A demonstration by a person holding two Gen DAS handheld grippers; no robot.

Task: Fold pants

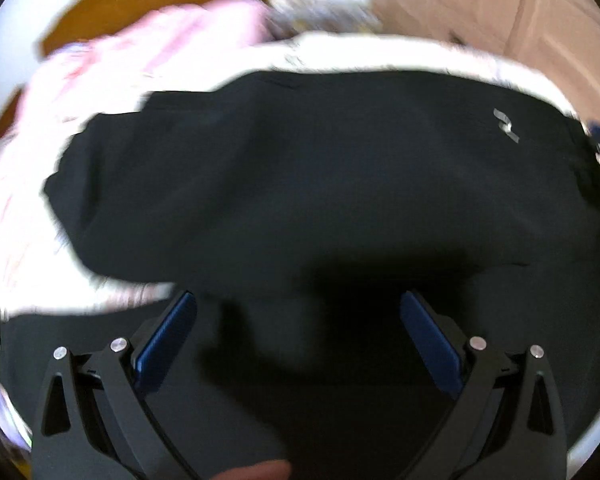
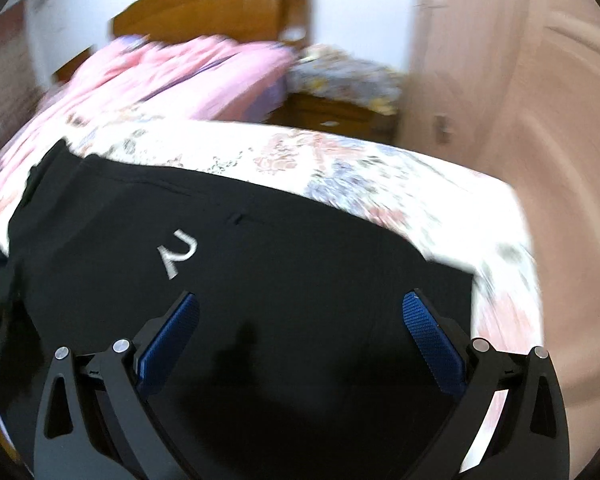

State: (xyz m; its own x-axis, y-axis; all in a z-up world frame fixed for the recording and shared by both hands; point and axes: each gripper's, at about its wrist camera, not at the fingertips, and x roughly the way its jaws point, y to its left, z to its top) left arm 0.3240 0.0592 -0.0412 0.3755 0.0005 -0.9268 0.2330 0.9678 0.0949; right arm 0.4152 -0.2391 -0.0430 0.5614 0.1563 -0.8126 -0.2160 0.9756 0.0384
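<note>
Both grippers, left (image 1: 298, 300) and right (image 2: 300, 300), gaped wide, empty, above black pants (image 2: 240, 280); a one-layer pinch risked a skewed fold.

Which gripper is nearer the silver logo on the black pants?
Right. The right gripper hovers open just beside the silver logo; from the left gripper, also open, the logo lies far across the black pants.
</note>
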